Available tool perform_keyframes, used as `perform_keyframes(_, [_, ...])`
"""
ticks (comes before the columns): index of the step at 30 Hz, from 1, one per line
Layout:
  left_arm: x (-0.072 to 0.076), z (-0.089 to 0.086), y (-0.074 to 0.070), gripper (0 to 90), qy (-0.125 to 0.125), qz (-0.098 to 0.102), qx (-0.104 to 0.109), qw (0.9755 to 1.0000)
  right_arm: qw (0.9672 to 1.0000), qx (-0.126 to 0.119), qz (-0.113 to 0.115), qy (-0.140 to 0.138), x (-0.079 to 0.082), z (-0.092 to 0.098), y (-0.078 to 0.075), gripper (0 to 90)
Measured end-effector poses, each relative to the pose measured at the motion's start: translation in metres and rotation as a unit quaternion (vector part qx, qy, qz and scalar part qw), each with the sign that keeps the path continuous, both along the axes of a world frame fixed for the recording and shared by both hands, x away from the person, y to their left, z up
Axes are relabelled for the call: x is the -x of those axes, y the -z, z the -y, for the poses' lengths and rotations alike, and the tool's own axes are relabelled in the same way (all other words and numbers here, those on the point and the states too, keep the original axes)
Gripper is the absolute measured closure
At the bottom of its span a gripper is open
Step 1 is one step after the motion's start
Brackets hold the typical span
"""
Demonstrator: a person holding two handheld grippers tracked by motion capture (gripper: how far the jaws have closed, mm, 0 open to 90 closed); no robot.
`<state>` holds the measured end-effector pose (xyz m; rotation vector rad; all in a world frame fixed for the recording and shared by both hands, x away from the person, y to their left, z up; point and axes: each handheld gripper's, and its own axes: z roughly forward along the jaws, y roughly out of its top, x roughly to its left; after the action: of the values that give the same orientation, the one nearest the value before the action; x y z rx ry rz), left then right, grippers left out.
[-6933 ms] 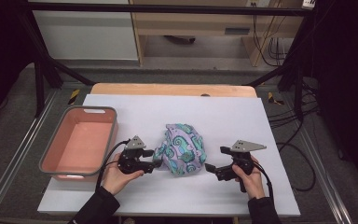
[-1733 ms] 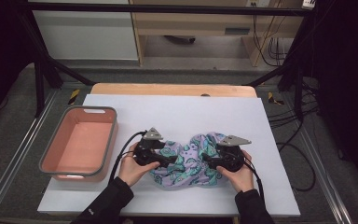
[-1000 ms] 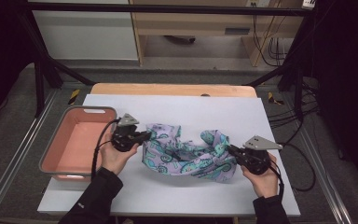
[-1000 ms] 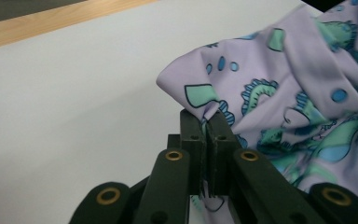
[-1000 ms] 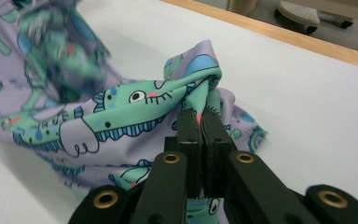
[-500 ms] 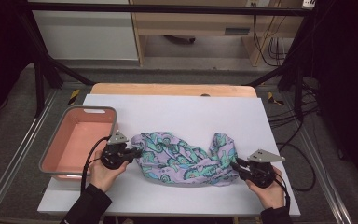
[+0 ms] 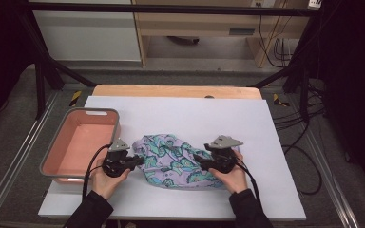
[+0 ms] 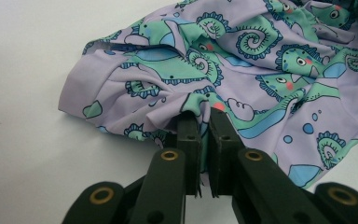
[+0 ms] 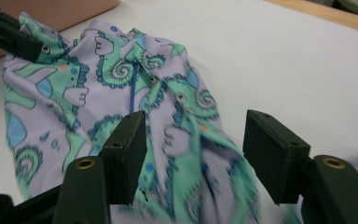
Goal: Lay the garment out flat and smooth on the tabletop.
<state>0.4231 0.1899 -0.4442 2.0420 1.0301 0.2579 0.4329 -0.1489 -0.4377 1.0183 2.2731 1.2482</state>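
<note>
Two grippers work one small printed garment point(image 7: 176, 159), a lilac piece with green sea-creature figures, which lies bunched at the lower middle of the high view on the white sheet point(image 7: 180, 111) covering the table. The left gripper point(image 7: 132, 161) sits at the cloth's left edge, and in its own view the two black jaws are pressed together on a fold of the fabric point(image 8: 205, 100), the cloth puckering where it is pinched; I judge this grip is kept as an anchor, so the garment does not slide while the other side is handled. The right gripper point(image 7: 198, 159) lies over the cloth's right part, and its jaws have just been opening: in its own view they stand spread, the fabric point(image 9: 168, 126) lying loose between and beneath them, the pads not pressing on it. That reads to me as a release after laying one side across the other, since the cloth now sits doubled up rather than flat, with a blue-trimmed seam and small snap buttons point(image 9: 181, 98) facing up. At the left of the high view a pink tub point(image 7: 110, 124) stands just beside the left hand point(image 7: 105, 179), apart from the cloth; its place suggests it is where the folded piece may go. Both of the person's dark sleeves enter from the bottom edge, and the right hand point(image 7: 232, 173) rests low on the sheet.
</note>
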Motion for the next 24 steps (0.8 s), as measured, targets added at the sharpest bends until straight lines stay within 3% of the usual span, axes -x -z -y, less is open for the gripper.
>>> perform_keyframes(4, [0.000,0.000,0.001,84.4,0.006,0.001,0.001,1.0000,0.9997,0.010,-0.024,-0.003,-0.018,-0.027,0.015,43.7])
perform_keyframes(6, [-0.001,0.000,0.002,84.4,0.008,0.001,0.003,1.0000,0.9994,0.021,-0.028,0.001,-0.023,-0.035,0.023,55.9])
perform_keyframes(9, [0.000,0.000,0.001,84.7,0.007,0.003,0.006,1.0000,0.9988,0.041,-0.024,0.004,-0.024,-0.037,0.026,81.2])
perform_keyframes(11, [0.000,-0.001,-0.001,84.7,0.006,0.007,0.008,0.9999,0.9993,0.032,-0.018,0.011,-0.021,-0.030,0.018,87.3])
perform_keyframes(16, [-0.001,0.001,-0.002,84.4,0.008,0.007,0.014,0.9998,0.9988,-0.003,0.015,0.046,-0.007,0.008,-0.020,87.8])
perform_keyframes(20, [-0.003,0.006,0.000,83.8,0.015,0.002,0.013,0.9998,0.9968,0.015,0.016,0.077,0.004,0.043,-0.032,87.8])
perform_keyframes(22, [-0.004,0.009,0.000,79.9,0.017,0.002,0.016,0.9997,0.9955,0.030,-0.001,0.090,0.007,0.056,-0.026,87.8])
perform_keyframes(24, [-0.006,0.012,0.000,68.3,0.018,0.005,0.022,0.9996,0.9931,0.055,-0.023,0.101,0.008,0.065,-0.015,87.7])
